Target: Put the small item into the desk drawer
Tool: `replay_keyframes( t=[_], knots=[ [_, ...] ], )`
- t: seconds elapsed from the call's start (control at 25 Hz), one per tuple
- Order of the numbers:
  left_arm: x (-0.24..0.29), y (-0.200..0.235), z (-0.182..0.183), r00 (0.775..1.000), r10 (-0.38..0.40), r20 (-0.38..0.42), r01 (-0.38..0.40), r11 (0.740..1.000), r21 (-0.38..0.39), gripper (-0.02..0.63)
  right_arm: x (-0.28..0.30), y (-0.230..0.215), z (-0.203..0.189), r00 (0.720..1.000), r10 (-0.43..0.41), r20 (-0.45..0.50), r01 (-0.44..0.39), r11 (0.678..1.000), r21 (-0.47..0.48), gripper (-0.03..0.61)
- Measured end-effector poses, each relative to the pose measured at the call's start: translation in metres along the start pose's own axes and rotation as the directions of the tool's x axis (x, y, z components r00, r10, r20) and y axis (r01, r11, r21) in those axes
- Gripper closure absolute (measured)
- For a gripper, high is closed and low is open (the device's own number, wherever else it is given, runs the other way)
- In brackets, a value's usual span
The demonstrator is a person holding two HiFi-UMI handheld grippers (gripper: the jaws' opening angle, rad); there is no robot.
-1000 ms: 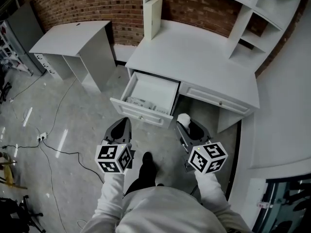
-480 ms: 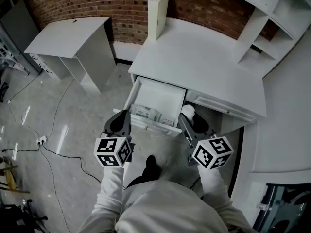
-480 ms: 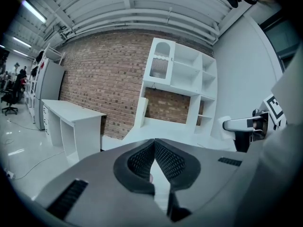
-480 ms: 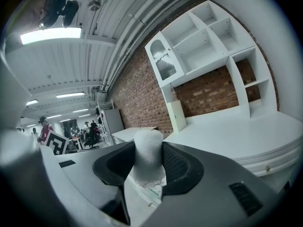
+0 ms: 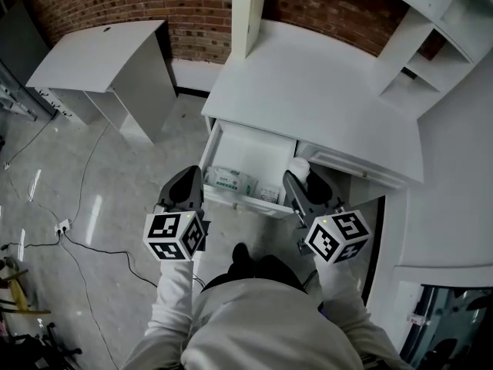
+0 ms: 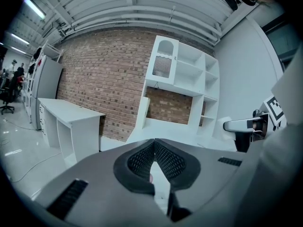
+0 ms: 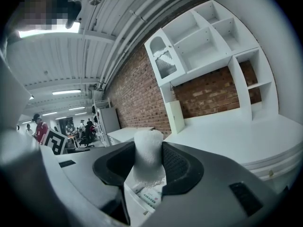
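A white gauze roll (image 7: 147,159) stands upright, pinched between the jaws of the right gripper (image 5: 298,183), which are set fairly wide around it. From the head view the roll hangs by the right front corner of the open desk drawer (image 5: 256,146); it may be just outside the side wall, the angle leaves that unclear. A white packet (image 5: 229,180) lies in the drawer near its front. The left gripper (image 6: 153,146) hovers at the drawer's left front, jaws closed together on nothing.
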State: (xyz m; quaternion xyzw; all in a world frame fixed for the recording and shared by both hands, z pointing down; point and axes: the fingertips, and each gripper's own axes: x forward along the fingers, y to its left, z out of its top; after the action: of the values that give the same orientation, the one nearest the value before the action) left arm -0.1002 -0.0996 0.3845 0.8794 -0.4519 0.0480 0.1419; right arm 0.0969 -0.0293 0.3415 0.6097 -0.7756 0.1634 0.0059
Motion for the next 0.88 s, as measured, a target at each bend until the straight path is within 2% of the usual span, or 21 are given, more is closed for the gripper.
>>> replay_keyframes(
  t=[0.24, 0.56, 0.88],
  knots=[
    [0.009, 0.001, -0.005, 1.0, -0.013, -0.004, 0.013, 1.0, 0.003, 0.597, 0.006, -0.011, -0.004, 1.0, -0.025, -0.012, 0.025, 1.0, 0.001, 0.385],
    [0.027, -0.005, 0.002, 1.0, -0.024, -0.005, 0.025, 0.999, 0.045, 0.597, 0.023, -0.028, 0.001, 1.0, -0.015, -0.01, 0.015, 1.0, -0.002, 0.385],
    [0.058, 0.002, 0.011, 1.0, 0.001, -0.002, -0.001, 0.999, 0.04, 0.596, 0.054, -0.051, 0.009, 1.0, 0.001, -0.023, -0.001, 1.0, -0.02, 0.385]
  ],
)
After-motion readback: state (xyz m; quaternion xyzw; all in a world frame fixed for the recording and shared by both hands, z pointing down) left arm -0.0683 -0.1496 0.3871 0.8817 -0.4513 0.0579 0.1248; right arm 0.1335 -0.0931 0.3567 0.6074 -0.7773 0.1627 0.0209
